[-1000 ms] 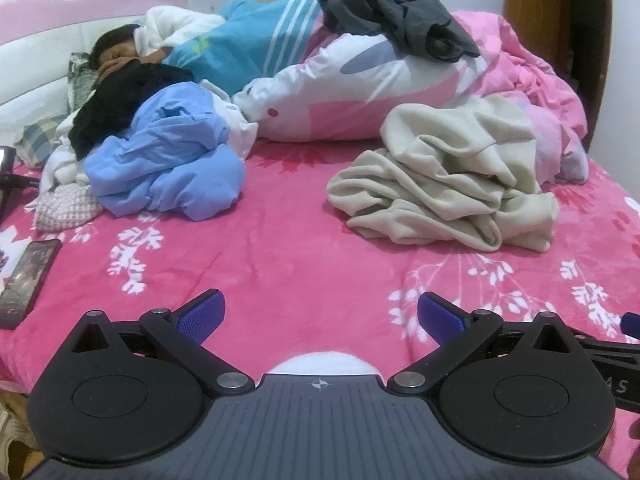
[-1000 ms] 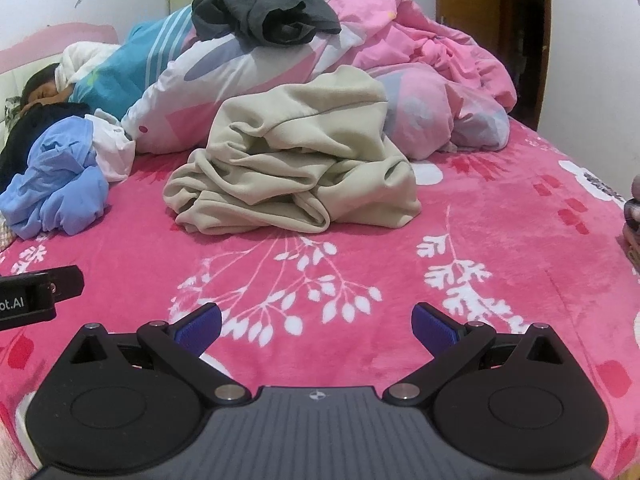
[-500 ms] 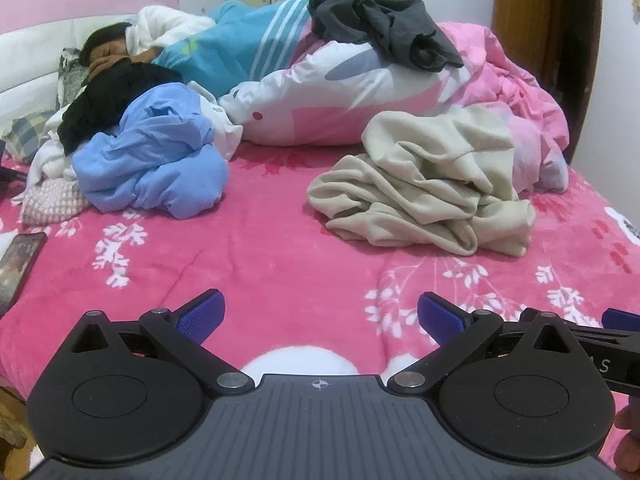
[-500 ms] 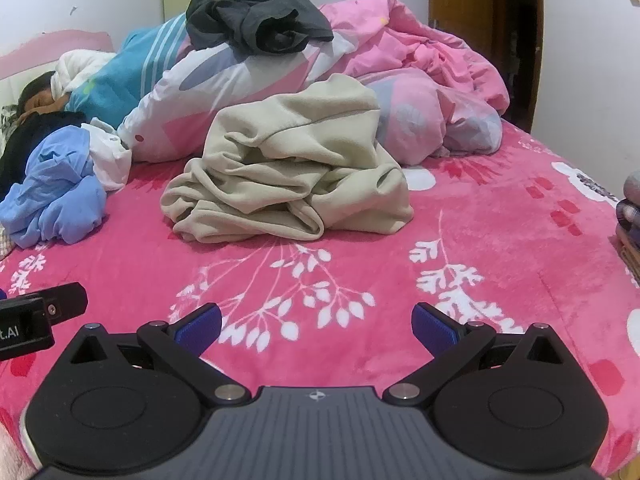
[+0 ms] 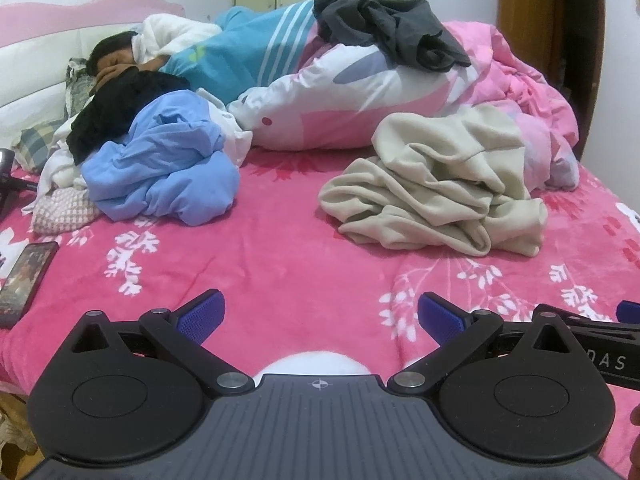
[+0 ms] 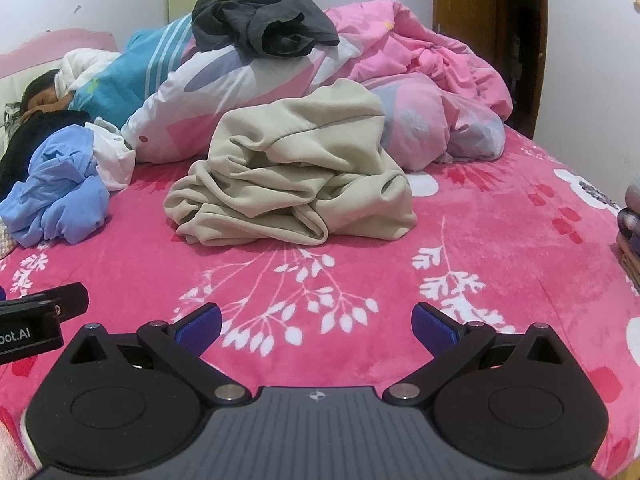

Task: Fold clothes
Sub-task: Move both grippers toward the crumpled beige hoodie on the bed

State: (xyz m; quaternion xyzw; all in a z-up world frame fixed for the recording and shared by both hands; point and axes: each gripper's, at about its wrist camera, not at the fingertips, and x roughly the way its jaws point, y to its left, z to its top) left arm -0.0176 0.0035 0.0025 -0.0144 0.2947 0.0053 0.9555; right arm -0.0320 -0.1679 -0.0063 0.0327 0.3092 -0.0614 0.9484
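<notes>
A crumpled beige garment point(image 5: 436, 192) point(image 6: 296, 184) lies in a heap on the pink floral bedspread point(image 5: 280, 248) point(image 6: 480, 240). A bunched light blue garment point(image 5: 168, 172) point(image 6: 56, 192) sits to its left, and a dark grey garment point(image 5: 388, 32) point(image 6: 264, 24) rests on top of the quilt behind. My left gripper point(image 5: 320, 314) is open with nothing between its blue pads, well short of the clothes. My right gripper point(image 6: 316, 326) is open and empty too, in front of the beige heap. The right gripper's side shows at the left wrist view's right edge.
A person point(image 5: 120, 56) lies asleep at the head of the bed under a pink and white quilt point(image 5: 360, 96) point(image 6: 420, 92). A phone point(image 5: 24, 280) lies at the bed's left edge. Folded fabric point(image 6: 630, 224) sits at the right edge. A wooden door point(image 5: 548, 20) stands behind.
Both grippers stay open and empty. The views have shifted slightly and the beige heap sits a little closer in the right wrist view.
</notes>
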